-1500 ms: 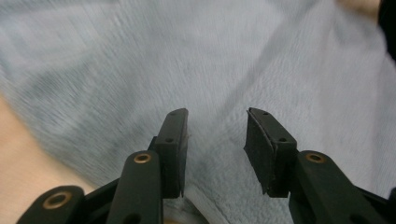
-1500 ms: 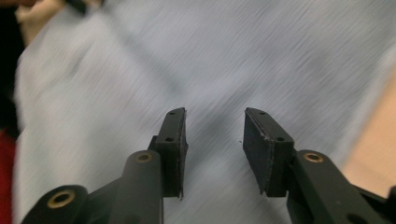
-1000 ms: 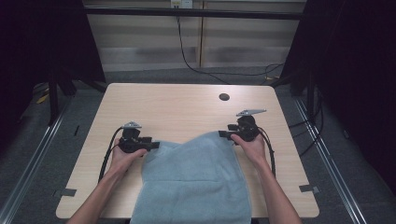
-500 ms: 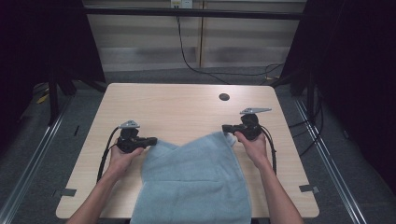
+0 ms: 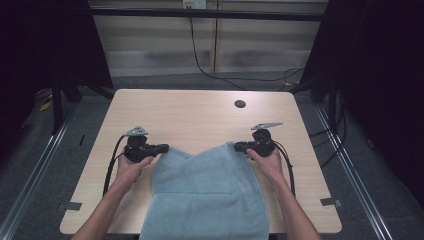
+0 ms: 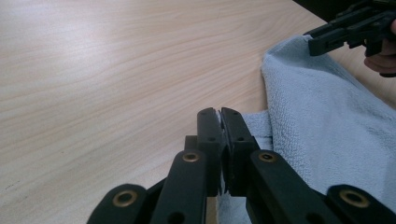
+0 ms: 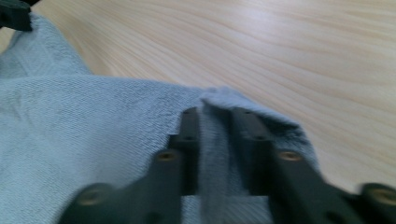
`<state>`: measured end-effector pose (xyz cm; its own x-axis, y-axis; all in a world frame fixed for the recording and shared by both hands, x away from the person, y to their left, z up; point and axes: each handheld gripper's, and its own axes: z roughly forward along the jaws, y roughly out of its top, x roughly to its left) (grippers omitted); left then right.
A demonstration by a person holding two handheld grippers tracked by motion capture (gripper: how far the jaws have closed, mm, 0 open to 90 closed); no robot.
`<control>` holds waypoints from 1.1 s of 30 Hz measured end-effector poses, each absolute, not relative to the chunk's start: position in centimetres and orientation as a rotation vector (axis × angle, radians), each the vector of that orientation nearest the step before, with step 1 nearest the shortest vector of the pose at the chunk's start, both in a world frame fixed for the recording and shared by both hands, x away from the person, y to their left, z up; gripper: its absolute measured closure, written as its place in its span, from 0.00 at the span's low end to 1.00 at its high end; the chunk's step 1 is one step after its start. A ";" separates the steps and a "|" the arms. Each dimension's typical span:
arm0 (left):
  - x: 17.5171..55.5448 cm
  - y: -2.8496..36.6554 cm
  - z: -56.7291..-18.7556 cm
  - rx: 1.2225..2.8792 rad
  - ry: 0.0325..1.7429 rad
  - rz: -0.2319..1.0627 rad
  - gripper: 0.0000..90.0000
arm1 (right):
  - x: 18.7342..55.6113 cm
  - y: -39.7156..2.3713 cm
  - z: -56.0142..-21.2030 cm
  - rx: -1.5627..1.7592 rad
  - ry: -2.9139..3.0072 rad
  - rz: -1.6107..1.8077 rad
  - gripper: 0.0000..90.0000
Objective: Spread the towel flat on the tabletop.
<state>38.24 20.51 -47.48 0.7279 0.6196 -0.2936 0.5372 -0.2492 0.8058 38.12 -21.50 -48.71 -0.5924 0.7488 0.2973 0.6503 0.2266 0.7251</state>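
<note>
A light blue towel (image 5: 205, 195) lies on the wooden table (image 5: 200, 115) and hangs over its near edge. My left gripper (image 5: 164, 148) sits at the towel's far left corner. In the left gripper view its jaws (image 6: 220, 112) are pressed together with a thin sliver of towel (image 6: 317, 116) edge at the tips. My right gripper (image 5: 237, 146) is at the far right corner. In the right gripper view its jaws (image 7: 215, 112) are shut on a raised fold of the towel (image 7: 93, 140), having just closed on it.
A small round hole (image 5: 240, 104) sits in the table near its far edge. Bare wood stretches beyond the towel. Black cables (image 5: 200, 60) trail on the floor behind the table, and dark curtains stand on both sides.
Both grippers' jaws have closed on the towel's far corners. The left gripper has risen slightly. The towel's far edge, peaked in the middle before, now dips between two lifted corners.
</note>
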 end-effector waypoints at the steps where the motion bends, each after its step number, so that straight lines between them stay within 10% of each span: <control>1: 38.2 20.5 -47.5 1.916 0.890 0.102 0.97 | 38.1 -21.5 -48.7 1.358 2.368 1.308 0.96; 14: 37.5 24.2 -40.1 1.678 0.831 0.344 0.98 | 37.2 -23.7 -39.5 1.167 2.090 1.548 0.99; 20: 37.6 23.5 -48.3 1.979 0.973 0.254 0.98 | 35.9 -24.3 -47.2 1.332 2.322 1.291 0.99; 33: 36.1 22.7 -49.0 2.045 0.907 0.084 0.92 | 33.0 -25.2 -49.8 1.392 2.410 1.080 0.97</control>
